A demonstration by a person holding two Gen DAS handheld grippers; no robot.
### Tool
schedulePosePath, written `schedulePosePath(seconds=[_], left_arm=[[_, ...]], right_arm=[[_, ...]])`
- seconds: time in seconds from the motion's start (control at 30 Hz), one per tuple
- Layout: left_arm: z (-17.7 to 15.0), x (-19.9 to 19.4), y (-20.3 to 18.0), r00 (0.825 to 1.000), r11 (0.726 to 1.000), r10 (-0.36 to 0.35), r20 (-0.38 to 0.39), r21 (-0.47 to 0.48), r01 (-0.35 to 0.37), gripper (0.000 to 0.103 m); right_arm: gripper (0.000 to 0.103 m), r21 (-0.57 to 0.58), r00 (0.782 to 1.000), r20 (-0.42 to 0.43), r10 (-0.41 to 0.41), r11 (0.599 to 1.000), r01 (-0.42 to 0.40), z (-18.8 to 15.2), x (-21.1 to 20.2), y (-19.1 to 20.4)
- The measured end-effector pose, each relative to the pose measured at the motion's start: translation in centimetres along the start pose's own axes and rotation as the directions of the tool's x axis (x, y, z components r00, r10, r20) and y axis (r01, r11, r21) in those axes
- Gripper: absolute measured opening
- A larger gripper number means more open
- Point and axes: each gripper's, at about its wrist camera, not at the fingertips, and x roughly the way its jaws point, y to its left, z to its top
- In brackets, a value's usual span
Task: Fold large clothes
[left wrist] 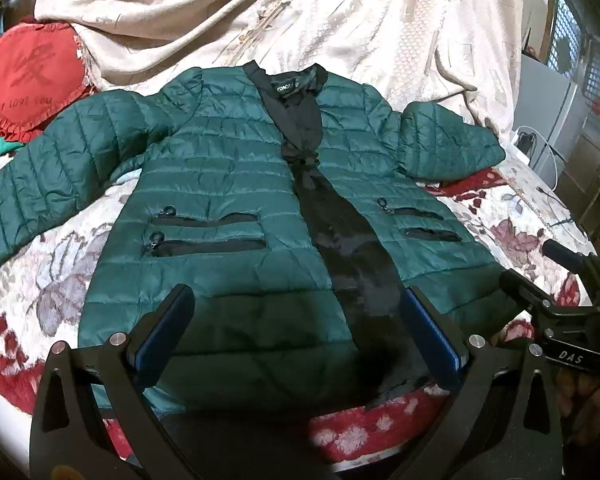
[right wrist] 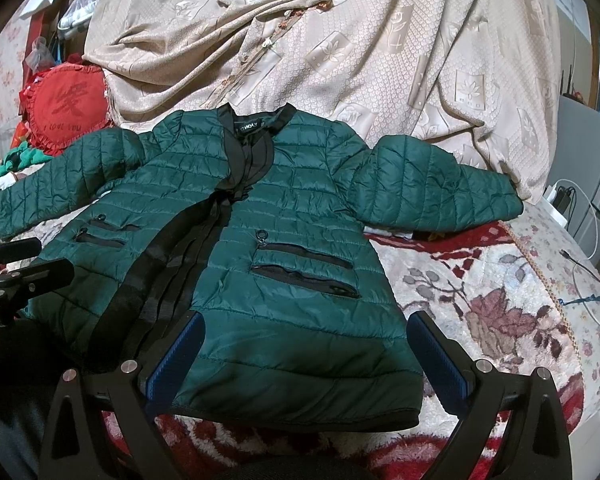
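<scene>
Left wrist view showed the green jacket (left wrist: 228, 184) spread face-up on the bed (left wrist: 512, 208), collar at twelve o'clock, sleeves out, likely laid flat for folding. Both the left hand-held gripper (left wrist: 296, 332) and right hand-held gripper (right wrist: 306, 356) hovered spread over its hem, empty.

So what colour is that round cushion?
Red, with a frilled edge; the cushion shows best in the left wrist view.
</scene>
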Motion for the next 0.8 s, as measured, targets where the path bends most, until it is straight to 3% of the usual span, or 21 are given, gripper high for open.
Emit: schedulePosePath(seconds=[0.2,0.47,0.8], left_arm=[[0.02,0.20,0.23,1.000,1.000,0.014,-0.006,-0.010,-0.014,0.103],[-0.09,0.34,-0.67,0.999,0.998,0.031,-0.005,0.047,-0.031,0.103],[-0.02,0.67,0.17,0.999,1.000,0.006,-0.033,-0.007,-0.006,0.103]], right_arm=[[0.100,0.000,1.000,0.000,0.000,1.000,0.000,0.07,0.03,0.04],[0.100,0.000,1.000,-0.001,0.000,1.000,0.000,0.13,0.06,0.08],[0.100,0.000,1.000,-0.004,0.001,1.000,-0.001,0.15,0.07,-0.06]])
